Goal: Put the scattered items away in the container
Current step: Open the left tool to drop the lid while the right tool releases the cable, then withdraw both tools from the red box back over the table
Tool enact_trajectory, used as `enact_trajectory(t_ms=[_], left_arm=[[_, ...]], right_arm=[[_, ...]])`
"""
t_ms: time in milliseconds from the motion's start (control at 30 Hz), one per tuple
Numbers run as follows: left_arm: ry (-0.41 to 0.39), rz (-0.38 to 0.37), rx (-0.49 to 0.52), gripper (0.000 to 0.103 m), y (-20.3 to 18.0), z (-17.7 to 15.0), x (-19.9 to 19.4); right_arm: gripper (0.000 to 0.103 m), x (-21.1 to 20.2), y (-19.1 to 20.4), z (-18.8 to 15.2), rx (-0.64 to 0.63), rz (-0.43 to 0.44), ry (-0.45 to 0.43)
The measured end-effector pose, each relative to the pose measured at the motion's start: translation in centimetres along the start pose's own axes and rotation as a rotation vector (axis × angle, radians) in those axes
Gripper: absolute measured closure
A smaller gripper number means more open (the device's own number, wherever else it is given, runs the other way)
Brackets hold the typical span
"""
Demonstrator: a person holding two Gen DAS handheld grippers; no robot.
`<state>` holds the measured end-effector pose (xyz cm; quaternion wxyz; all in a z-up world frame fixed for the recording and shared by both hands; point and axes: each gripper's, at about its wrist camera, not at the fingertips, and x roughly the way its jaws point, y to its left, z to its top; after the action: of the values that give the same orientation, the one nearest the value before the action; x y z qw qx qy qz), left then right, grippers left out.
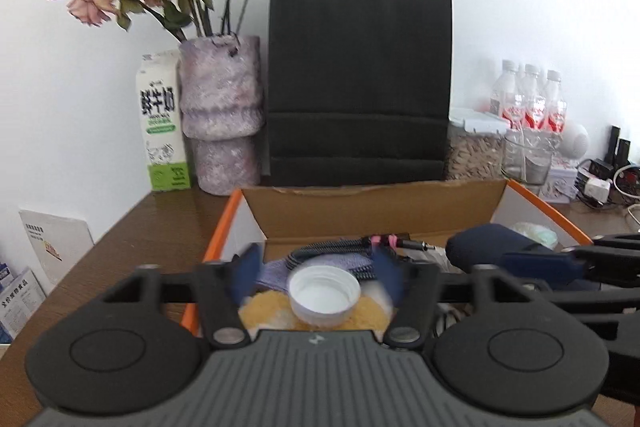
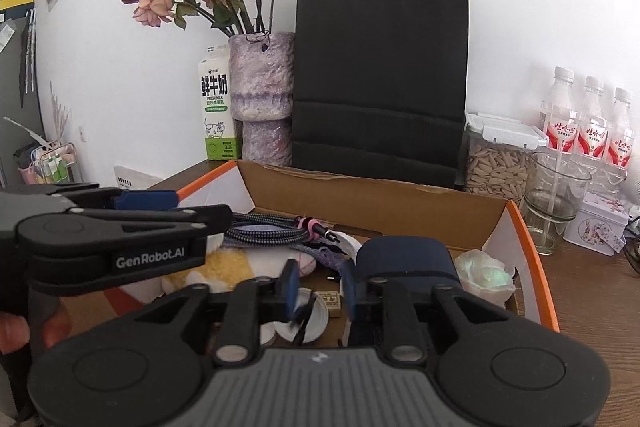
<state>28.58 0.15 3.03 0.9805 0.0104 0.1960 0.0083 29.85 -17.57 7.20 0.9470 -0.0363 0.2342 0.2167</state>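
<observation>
The cardboard box [image 1: 372, 211] with orange edges sits on the brown wooden table [image 1: 140, 235]. Its flaps stand open. Many small things lie inside it. A white bottle cap [image 1: 325, 293] lies open side up on a fluffy yellow thing [image 1: 264, 311]. A braided black cable [image 2: 264, 229] with a pink tie lies toward the back of the box. Beside it is a dark blue roll [image 2: 404, 259], and next to that a crumpled pale green and white wad [image 2: 486, 273] in the right corner. A small tan block [image 2: 329, 303] and a white lid [image 2: 316, 319] lie at the bottom.

The left gripper [image 1: 320, 277] is over the box. Its blue pads are spread wide on both sides of the bottle cap, and they do not touch it. The right gripper [image 2: 320, 291] is over the box too. Its pads are part way apart and pinch nothing. A thin black strip hangs just by its left pad; I cannot tell what it is. A bit of a hand [image 2: 16, 331] holds the left gripper.

Behind the box stand a black paper bag [image 1: 360, 79], a purple vase [image 1: 222, 115] of dried roses and a milk carton [image 1: 162, 123]. To the right are a jar of seeds [image 2: 498, 163], a glass [image 2: 554, 203] and three water bottles [image 2: 590, 125].
</observation>
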Motion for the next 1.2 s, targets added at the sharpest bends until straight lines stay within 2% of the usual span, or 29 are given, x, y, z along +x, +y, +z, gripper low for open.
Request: enact_trajectory(t_ms=[33,67,133,200,233,333,600,867,1033,1200], left_arm=[[-0.024,0.018,-0.011,0.003,0.1,0.0,-0.4],[-0.051,0.038,-0.022,0.000,0.2,0.2,-0.8],[-0.066,0.040,-0.022,0.000,0.4,0.4,-1.2],[-0.069,0.053,-0.029,0.000,0.5,0.4,-1.4],[-0.068,0.054,-0.034,0.000,0.6,0.4,-1.5],[-0.064,0.043,-0.050,0.000,0.8,0.4,-1.7],[-0.086,0.039,-0.047,0.000,0.7,0.7,-2.7],[-0.115,0.049,-0.051,0.000,2.3,0.9,-5.8],[-0.080,0.082,-0.049,0.000,4.2,-0.2,-7.4],[-0.008,0.109,-0.031,0.000,5.9,-2.2,-8.2]], right_arm=[[0.027,-0.3,-0.1,0.0,0.002,-0.007,-0.012],[0.016,-0.7,-0.1,0.1,-0.002,-0.015,-0.029],[0.015,-1.4,-0.1,0.3,-0.014,-0.031,-0.051],[0.002,-1.8,-0.4,0.5,0.000,-0.044,-0.057],[0.000,-2.0,-0.6,0.5,0.011,-0.061,-0.056],[0.000,-2.5,-1.1,0.6,0.019,-0.097,-0.053],[0.000,-3.9,-2.0,0.4,0.039,-0.117,-0.060],[0.000,-7.6,-3.0,0.3,0.059,-0.143,-0.105],[0.000,-10.3,-3.6,-1.3,0.047,-0.178,-0.095],[0.000,-11.2,-3.9,-4.0,0.038,-0.184,-0.026]])
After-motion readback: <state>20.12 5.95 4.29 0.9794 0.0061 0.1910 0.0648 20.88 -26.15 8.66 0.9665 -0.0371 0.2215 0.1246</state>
